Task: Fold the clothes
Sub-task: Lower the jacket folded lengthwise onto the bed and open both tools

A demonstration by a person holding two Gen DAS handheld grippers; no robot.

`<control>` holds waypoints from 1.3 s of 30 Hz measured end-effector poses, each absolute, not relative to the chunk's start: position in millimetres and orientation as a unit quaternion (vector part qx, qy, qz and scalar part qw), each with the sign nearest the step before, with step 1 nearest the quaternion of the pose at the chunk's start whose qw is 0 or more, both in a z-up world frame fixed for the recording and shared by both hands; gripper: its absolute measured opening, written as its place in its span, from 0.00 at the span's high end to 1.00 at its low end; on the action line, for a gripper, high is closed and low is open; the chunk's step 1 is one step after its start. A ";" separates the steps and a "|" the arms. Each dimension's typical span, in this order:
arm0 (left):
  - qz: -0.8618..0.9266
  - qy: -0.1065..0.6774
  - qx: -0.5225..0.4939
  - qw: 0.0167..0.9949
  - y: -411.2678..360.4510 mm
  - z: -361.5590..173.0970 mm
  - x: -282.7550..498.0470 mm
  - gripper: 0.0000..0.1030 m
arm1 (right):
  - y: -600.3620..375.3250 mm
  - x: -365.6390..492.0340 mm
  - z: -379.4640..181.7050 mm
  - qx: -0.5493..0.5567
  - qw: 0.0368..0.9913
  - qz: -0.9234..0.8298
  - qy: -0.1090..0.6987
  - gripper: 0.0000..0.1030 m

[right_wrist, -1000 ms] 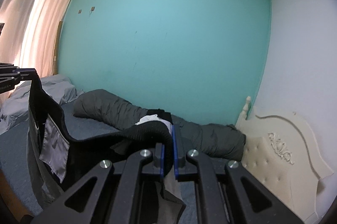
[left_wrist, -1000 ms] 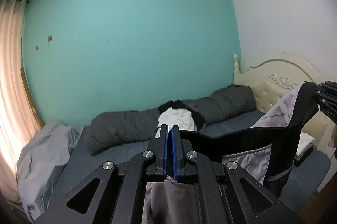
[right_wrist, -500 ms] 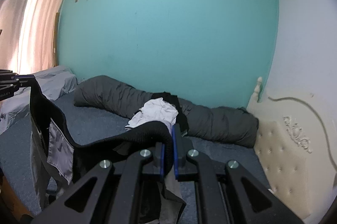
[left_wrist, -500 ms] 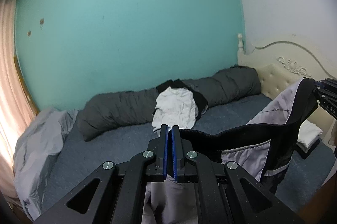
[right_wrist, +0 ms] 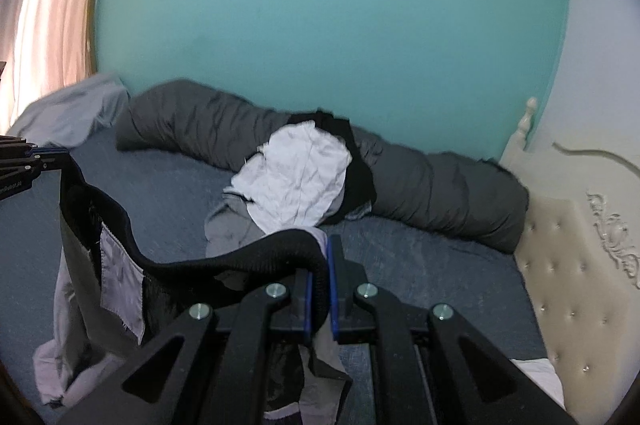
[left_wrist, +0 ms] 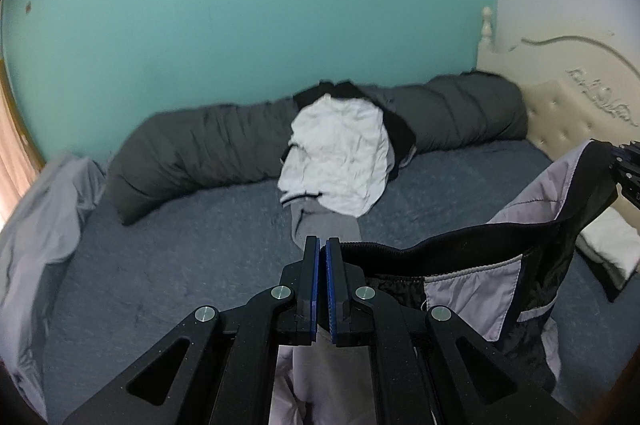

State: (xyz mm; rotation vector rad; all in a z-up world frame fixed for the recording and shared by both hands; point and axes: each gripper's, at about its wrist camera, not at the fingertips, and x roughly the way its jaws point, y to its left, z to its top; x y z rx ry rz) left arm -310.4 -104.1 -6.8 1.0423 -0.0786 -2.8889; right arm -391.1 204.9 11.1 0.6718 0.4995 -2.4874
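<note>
Left gripper (left_wrist: 322,257) and right gripper (right_wrist: 320,267) each clenched on black waistband of grey trousers (left_wrist: 472,285), stretched between them. Both lower than a second ago; blue bed (left_wrist: 180,245) now fills view. Trousers above mattress, likely about to be laid flat.

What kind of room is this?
A bedroom, most likely: a bed with a cream tufted headboard, a rolled grey duvet along the teal wall, and loose clothes heaped on the blue bed cover.
</note>
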 end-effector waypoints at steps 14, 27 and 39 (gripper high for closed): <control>-0.913 -0.010 0.406 0.032 -119.1 -158.9 -444.6 0.97 | 165.2 -533.3 -131.7 0.341 0.244 -0.891 0.174 0.94; -0.889 0.019 0.456 0.024 -112.2 -277.3 -508.8 0.89 | 145.5 -596.0 -252.4 0.431 0.252 -0.857 0.131 0.71; -0.904 0.095 0.417 0.004 -144.5 -238.0 -439.0 0.49 | 192.3 -559.7 -232.1 0.406 0.291 -0.866 0.028 0.30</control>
